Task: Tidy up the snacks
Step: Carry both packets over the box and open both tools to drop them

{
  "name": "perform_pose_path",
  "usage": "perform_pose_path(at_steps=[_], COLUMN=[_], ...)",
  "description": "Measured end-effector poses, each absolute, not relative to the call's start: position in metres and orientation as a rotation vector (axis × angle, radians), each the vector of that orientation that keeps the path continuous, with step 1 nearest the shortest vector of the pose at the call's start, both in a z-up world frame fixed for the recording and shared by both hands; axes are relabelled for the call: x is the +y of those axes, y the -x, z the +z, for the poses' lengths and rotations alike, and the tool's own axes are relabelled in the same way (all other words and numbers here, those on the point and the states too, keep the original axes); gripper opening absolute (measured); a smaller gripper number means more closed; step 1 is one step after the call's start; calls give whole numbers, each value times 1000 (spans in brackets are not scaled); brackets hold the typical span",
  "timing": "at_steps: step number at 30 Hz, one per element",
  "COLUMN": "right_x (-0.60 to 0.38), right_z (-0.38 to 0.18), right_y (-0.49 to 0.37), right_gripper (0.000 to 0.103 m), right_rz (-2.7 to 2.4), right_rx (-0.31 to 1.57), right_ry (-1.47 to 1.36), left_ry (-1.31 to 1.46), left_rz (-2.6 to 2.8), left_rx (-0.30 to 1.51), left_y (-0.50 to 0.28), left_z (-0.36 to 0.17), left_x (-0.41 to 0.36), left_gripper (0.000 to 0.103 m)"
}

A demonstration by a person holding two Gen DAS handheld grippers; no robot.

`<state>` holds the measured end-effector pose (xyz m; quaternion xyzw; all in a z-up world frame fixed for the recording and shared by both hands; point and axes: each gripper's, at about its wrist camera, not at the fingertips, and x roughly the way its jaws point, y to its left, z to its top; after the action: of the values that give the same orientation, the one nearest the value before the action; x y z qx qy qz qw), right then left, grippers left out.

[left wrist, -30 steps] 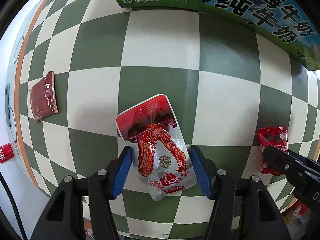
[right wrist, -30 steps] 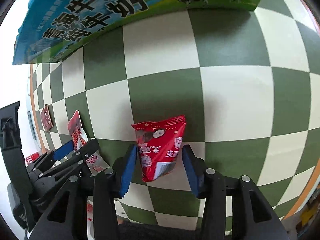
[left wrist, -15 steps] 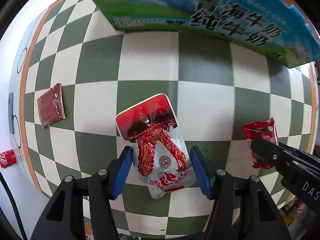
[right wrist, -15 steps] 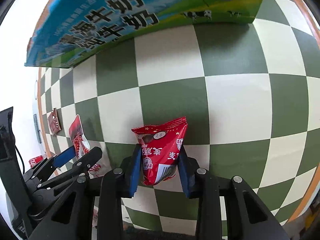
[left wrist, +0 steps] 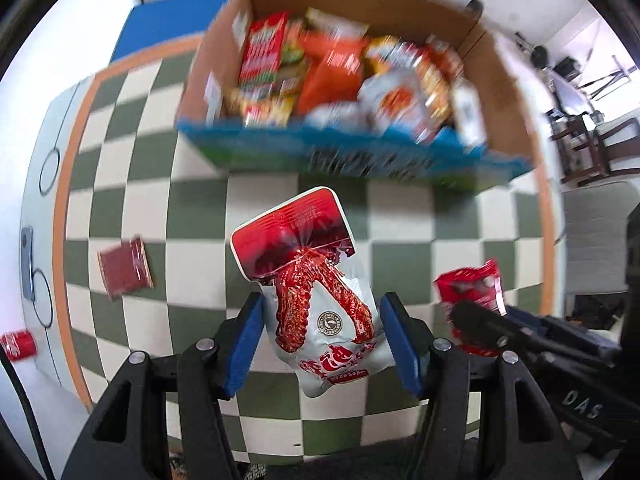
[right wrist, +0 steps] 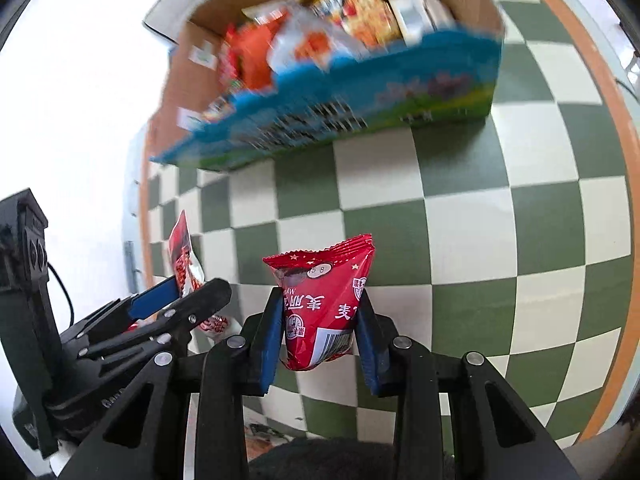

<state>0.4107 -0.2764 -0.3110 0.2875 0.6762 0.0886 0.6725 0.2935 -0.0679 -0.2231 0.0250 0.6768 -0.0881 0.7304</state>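
Left wrist view, far left: a small red can (left wrist: pixel 18 345) lies at the pale table edge, outside the orange border of the green-and-white checkered cloth (left wrist: pixel 192 216). Just inside the border a flat dark-red sachet (left wrist: pixel 125 276) lies on the cloth, well apart from everything else.

Centre: the left gripper (left wrist: pixel 322 340) clamps a silver-and-red snack pouch (left wrist: pixel 316 284), its blue pads pressing both edges of the pouch's lower half. The pouch's red top sticks out beyond the fingertips, clear of the cloth.

Above it, at the far side of the cloth, stands an open cardboard box (left wrist: pixel 352 80) with a blue and green printed front. It is full of mixed snack packets, blurred, mostly red, orange and yellow.

Right of centre: the right gripper (left wrist: pixel 480 316) shows from the side, black, holding a small red snack bag (left wrist: pixel 470 284).

Right wrist view: the left gripper (right wrist: pixel 182 294) sits at far left with the silver-and-red pouch edge-on in it. In the centre the right gripper's blue pads squeeze the small red bag (right wrist: pixel 322 300) on both sides, barcode end nearest the camera, crimped end pointing away, lifted off the cloth. The box (right wrist: pixel 340 112) fills the top, its lettering smeared
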Motion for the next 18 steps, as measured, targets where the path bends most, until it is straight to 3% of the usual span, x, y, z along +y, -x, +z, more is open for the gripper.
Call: perform_pose_path(at_steps=[8, 18], right_x=[-301, -330], right_z=[-240, -242], right_y=[-440, -532], right_gripper=[36, 36], right_rz=[247, 144], right_rx=[1381, 1320], right_ry=[-703, -676], left_ry=[-60, -128], left_rz=[-233, -176], left_rx=[1377, 1385], left_y=[-357, -473], left_z=[-163, -186], left_x=[-81, -75], left_gripper=[57, 57])
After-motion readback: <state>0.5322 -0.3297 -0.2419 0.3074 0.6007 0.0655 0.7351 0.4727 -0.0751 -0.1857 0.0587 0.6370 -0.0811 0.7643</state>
